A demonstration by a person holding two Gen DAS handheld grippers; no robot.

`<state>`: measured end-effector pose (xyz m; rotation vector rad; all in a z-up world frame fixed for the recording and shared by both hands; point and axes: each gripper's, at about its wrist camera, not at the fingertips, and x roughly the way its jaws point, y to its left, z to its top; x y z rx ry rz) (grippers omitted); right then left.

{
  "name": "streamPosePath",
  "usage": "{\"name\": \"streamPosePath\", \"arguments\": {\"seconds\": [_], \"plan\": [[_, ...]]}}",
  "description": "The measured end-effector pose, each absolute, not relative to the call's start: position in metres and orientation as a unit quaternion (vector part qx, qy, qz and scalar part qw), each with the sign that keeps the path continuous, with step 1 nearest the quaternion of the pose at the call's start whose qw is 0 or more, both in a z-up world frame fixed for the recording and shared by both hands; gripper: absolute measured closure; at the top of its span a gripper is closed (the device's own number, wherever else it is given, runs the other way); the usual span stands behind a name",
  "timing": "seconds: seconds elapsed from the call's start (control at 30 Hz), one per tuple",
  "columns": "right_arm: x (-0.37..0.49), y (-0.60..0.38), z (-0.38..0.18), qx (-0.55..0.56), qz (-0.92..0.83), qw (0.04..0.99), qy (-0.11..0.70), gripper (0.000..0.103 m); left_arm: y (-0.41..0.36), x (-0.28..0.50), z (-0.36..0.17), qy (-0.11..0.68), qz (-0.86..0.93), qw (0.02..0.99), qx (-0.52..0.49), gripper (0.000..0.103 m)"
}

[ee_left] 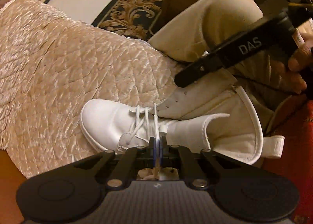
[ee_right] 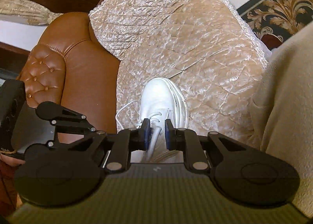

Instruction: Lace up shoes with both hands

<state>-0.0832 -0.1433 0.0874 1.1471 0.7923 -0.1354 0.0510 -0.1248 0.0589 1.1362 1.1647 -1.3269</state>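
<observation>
A white high-top shoe lies on a quilted beige cover, toe to the left, its tongue standing up. White laces cross its lower eyelets. My left gripper is shut on a white lace end right at the shoe's eyelet row. In the right wrist view the shoe points away. My right gripper is open, its blue pads either side of the laces above the tongue. The right gripper's black body hangs over the shoe's ankle part in the left wrist view.
A brown tufted leather armrest stands left of the cover. The person's beige trouser leg is on the right. A dark patterned rug lies on the floor beyond. A loose lace loop trails left of the shoe.
</observation>
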Motion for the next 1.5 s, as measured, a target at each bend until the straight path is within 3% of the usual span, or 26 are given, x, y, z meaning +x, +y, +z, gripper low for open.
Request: {"name": "streamPosePath", "arguments": {"seconds": [1.23, 1.5], "plan": [[-0.081, -0.140, 0.082, 0.542, -0.054, 0.755, 0.365, 0.084, -0.130, 0.039, 0.055, 0.434, -0.578, 0.414, 0.554, 0.100], [-0.080, -0.140, 0.082, 0.544, -0.054, 0.754, 0.364, 0.084, -0.130, 0.051, 0.054, 0.440, -0.603, 0.401, 0.531, 0.100]]}}
